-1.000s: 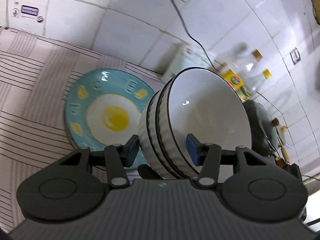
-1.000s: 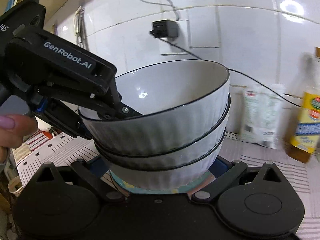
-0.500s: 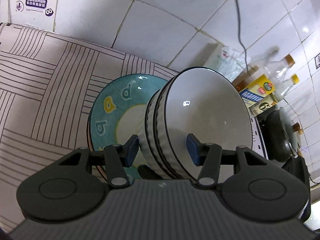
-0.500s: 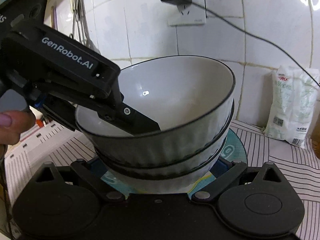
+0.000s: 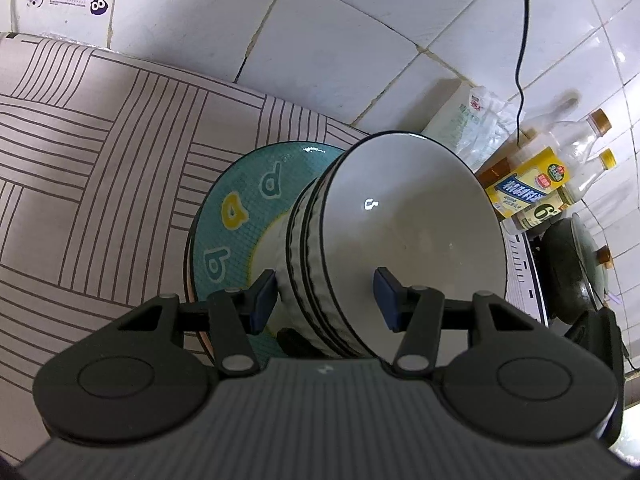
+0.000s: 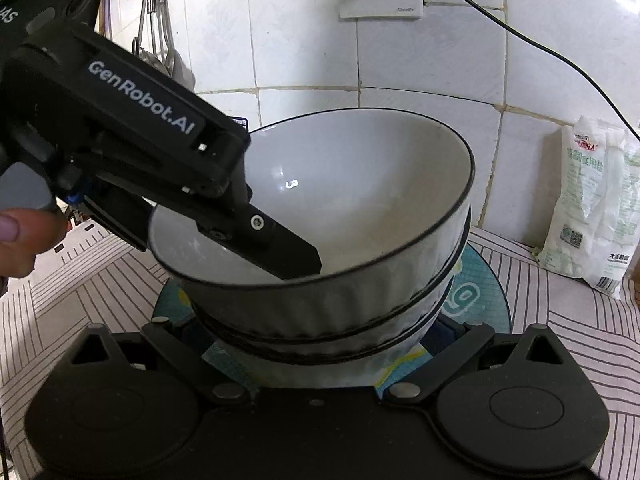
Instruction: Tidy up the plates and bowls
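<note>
A stack of three white ribbed bowls with black rims stands on a teal plate with yellow shapes. My left gripper is shut on the stack's rim, one finger inside the top bowl, one outside; its finger shows in the right wrist view. My right gripper holds the near edge of the plate, its fingertips hidden under the bowls. The plate lies low over the striped cloth; whether it touches is unclear.
A tiled wall with a socket and cable stands behind. A white bag, oil bottles and a dark pot are to the right. Utensils hang at the left.
Both grippers have carried the plate and bowl stack forward and down toward the cloth by the wall. The bag and bottles have drawn closer. The grips have not changed.
</note>
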